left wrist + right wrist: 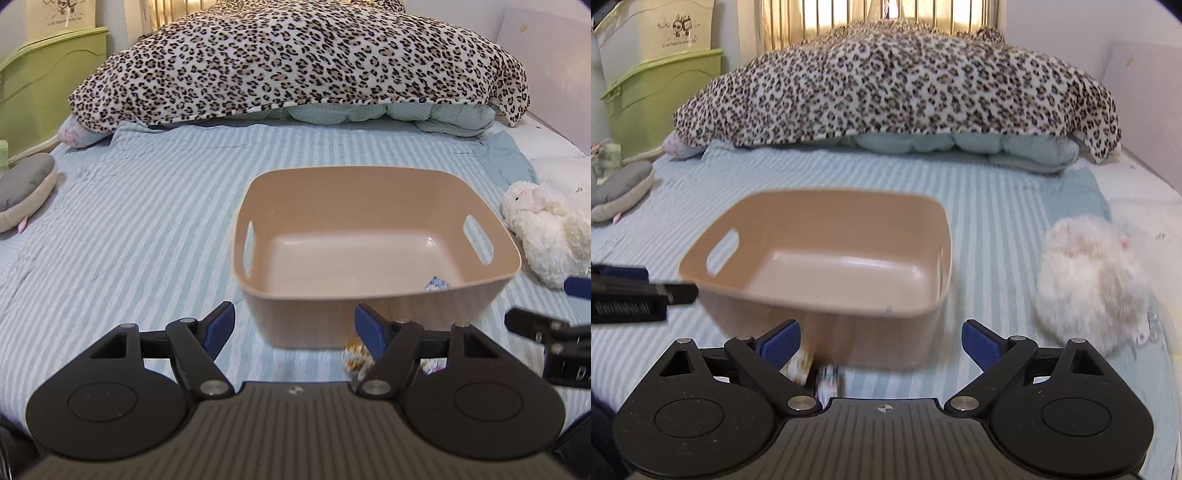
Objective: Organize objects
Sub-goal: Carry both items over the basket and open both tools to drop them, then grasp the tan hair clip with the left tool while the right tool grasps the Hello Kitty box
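A tan plastic basket (376, 295) with handle slots stands on the striped bed; it also shows in the right wrist view (827, 295). One small blue-white wrapped item (437, 284) lies inside it. Small wrapped sweets (356, 356) lie on the sheet in front of the basket, also in the right wrist view (827, 376). My left gripper (294, 325) is open and empty, just before the basket's near wall. My right gripper (881, 341) is open and empty, near the basket's right front corner. Each gripper shows at the edge of the other's view.
A white plush toy (1097, 280) lies right of the basket. A leopard-print blanket (295, 62) over a quilt fills the far end. A grey slipper-like cushion (26, 188) lies at the left, with green storage boxes (661, 92) beyond.
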Available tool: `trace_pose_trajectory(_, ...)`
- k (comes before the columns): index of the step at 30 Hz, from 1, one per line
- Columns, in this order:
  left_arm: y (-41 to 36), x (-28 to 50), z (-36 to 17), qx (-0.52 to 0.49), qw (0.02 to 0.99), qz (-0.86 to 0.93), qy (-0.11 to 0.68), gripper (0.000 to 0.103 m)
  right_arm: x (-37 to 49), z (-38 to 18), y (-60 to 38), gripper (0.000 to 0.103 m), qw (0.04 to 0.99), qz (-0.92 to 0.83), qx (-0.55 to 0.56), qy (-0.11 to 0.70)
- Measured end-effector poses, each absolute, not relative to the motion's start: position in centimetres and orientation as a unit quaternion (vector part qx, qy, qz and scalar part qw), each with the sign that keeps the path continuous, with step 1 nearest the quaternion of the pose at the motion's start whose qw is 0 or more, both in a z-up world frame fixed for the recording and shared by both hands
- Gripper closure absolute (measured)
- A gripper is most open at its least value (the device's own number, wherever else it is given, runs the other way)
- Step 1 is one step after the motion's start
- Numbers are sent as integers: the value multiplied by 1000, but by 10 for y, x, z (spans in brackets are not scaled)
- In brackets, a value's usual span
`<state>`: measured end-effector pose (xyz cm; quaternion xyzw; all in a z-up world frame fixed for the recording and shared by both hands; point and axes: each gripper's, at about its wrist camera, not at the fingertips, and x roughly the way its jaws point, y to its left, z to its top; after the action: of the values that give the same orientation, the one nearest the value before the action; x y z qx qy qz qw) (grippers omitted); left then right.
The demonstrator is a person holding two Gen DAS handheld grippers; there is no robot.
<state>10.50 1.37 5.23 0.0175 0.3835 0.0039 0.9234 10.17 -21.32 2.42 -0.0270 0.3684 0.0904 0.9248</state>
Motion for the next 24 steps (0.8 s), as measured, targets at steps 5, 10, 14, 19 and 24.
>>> trace_pose_trajectory(5,22,84,41,22,917,9,398,27,82,5,-213,8,915,88,-31,394)
trace_pose_trajectory(10,35,72,13,19,902,19,431,27,75,-13,-212,8,904,87,-31,416)
trace_pose_trajectory(14,45,71,-10,1,887,17,461,27,74,-28,-208,8,897,87,-37,433)
trace_pose_trajectory(19,44,75,-35,6,873,13,487,27,80,-47,-207,8,887,83,-40,453)
trace_pose_trajectory(24,37,79,-57,7,862,-4,506,27,87,-67,-205,8,876,82,-46,473)
